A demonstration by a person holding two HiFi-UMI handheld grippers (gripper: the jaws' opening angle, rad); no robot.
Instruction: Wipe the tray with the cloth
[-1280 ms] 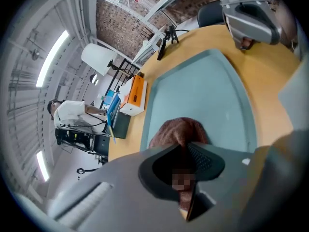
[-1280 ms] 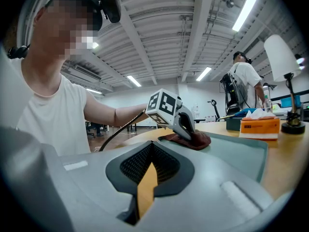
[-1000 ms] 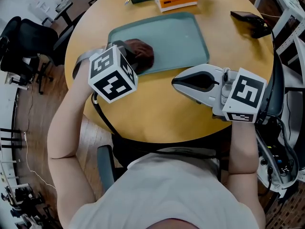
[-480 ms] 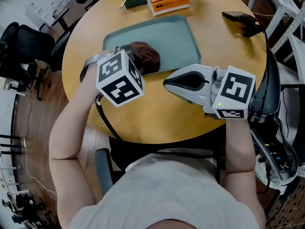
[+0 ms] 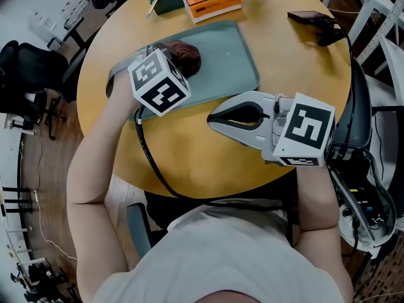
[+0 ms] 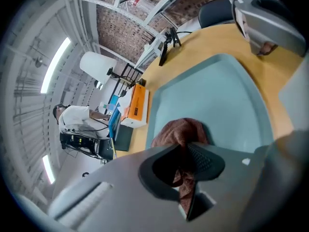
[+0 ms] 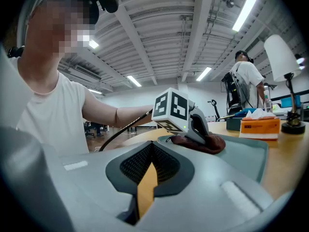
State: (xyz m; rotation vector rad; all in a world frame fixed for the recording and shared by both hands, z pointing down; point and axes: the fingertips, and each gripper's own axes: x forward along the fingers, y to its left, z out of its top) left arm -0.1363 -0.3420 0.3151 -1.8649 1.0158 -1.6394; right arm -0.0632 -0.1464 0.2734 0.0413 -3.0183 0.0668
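On the tray [image 5: 230,49], toward its far left corner, my left gripper [image 6: 189,153] is clamped on the brown cloth [image 6: 179,129], my right gripper [image 7: 151,153] closed empty beside the tray; wiping judged underway, most surface remaining.

The left tool [image 6: 186,159] has dragged the cloth [image 5: 186,55] farther across the tray [image 5: 235,54].

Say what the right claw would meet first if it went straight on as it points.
Probably the left claw, shut on the cloth on the tray; depth is unclear, so the tray's near rim might come first.
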